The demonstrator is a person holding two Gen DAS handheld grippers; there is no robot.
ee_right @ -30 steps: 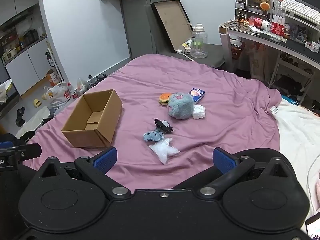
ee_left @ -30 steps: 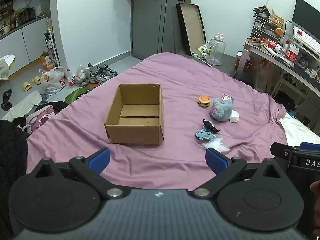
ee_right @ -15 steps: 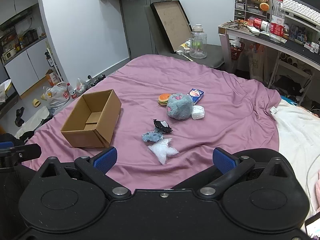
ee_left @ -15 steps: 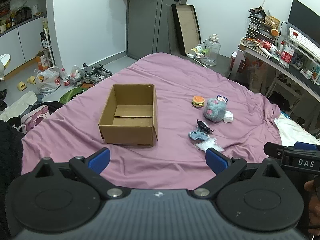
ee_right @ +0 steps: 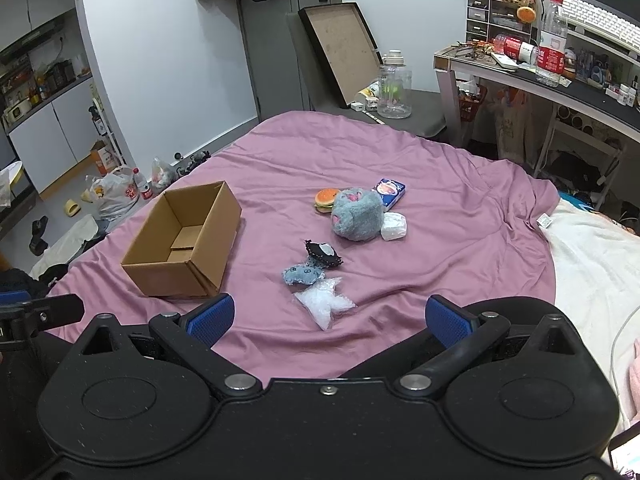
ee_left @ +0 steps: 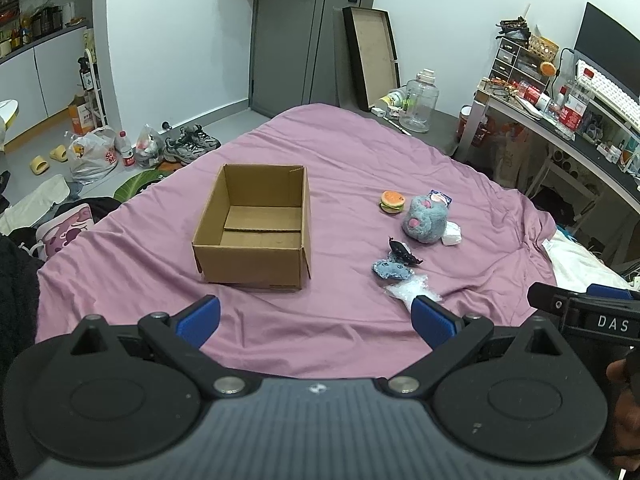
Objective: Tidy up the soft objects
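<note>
Both the left gripper (ee_left: pixel 316 318) and the right gripper (ee_right: pixel 330 320) were wide open and held nothing, while the round grey-blue plush toy (ee_right: pixel 356 215) lay on the purple bedsheet (ee_right: pixel 440 220), well right of the open brown cardboard box (ee_left: pixel 256 228).

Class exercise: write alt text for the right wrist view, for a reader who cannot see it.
An open gripper hovers over a purple bedspread where small soft toys, including a grey plush and a burger toy, lie right of an empty cardboard box. A cluttered desk stands behind.
</note>
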